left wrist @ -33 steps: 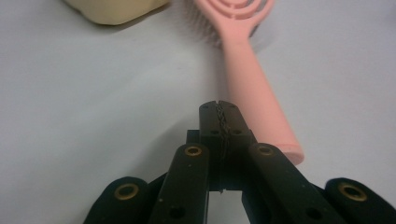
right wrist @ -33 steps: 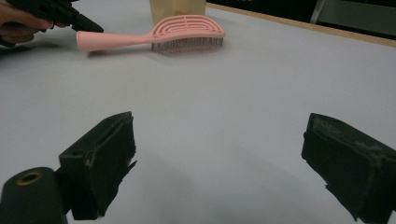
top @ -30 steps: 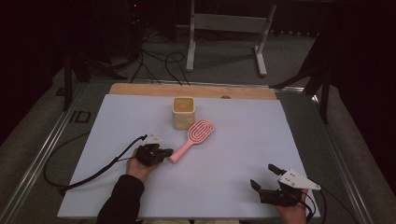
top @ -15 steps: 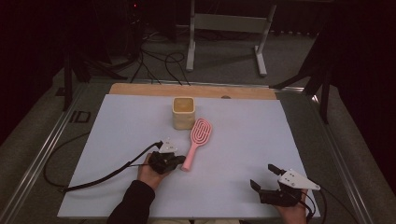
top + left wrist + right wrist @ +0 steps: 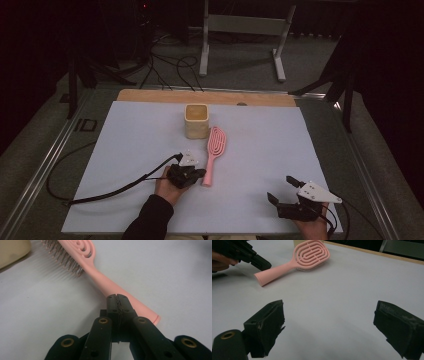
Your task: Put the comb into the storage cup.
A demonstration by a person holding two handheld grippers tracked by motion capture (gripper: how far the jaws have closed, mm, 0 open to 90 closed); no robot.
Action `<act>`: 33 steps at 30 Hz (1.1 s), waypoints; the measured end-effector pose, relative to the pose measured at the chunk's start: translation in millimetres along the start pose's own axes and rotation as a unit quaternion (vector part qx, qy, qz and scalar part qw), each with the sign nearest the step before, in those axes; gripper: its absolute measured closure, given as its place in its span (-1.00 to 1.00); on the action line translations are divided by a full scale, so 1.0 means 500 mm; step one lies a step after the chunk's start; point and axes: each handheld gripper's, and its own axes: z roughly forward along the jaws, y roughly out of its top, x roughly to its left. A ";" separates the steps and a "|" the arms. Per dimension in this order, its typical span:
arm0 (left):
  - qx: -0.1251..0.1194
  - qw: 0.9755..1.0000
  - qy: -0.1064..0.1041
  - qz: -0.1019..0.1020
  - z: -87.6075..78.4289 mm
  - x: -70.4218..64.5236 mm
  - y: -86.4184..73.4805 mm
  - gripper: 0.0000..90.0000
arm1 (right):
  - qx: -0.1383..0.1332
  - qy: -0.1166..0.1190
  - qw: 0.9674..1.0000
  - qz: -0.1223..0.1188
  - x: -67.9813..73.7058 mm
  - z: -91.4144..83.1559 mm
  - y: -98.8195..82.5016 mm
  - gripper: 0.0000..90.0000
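Note:
A pink hairbrush (image 5: 216,145) lies on the white table top (image 5: 125,135), its head close to a yellowish square cup (image 5: 196,120) and its handle pointing toward the near edge. My left gripper (image 5: 200,173) is shut with nothing between its jaws. In the left gripper view its closed tips (image 5: 117,298) sit against the side of the hairbrush (image 5: 105,282) handle near its end. My right gripper (image 5: 281,188) rests open and empty at the near right, well apart from the brush. In the right gripper view, the hairbrush (image 5: 309,252) and the left gripper (image 5: 259,263) show beyond my right gripper (image 5: 332,322).
A wooden strip (image 5: 210,96) runs along the far table edge. The left gripper's black cable (image 5: 110,190) trails across the near left of the top. Metal rails (image 5: 45,165) flank the table, and a stand (image 5: 240,30) with floor cables lies beyond it.
My left gripper has slid to the right against the brush handle. The handle end swung right, turning the brush from a diagonal to nearly straight toward the near edge. The right gripper stayed put.

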 end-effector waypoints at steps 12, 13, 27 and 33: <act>-0.001 1.000 -0.017 0.000 0.016 -0.025 0.003 0.99 | 0.000 0.000 1.000 0.001 0.001 0.001 0.000 -0.79; -0.002 1.000 -0.019 0.003 0.020 -0.032 0.006 0.99 | 0.000 0.000 1.000 0.001 0.001 0.001 0.000 -0.79; -0.006 0.999 -0.045 0.002 0.044 -0.058 0.010 0.99 | 0.000 0.001 1.000 -0.001 0.001 0.001 0.001 -0.79; -0.004 0.999 -0.045 0.003 0.046 -0.060 0.008 0.99 | 0.000 0.002 1.000 -0.002 0.002 0.002 0.001 -0.79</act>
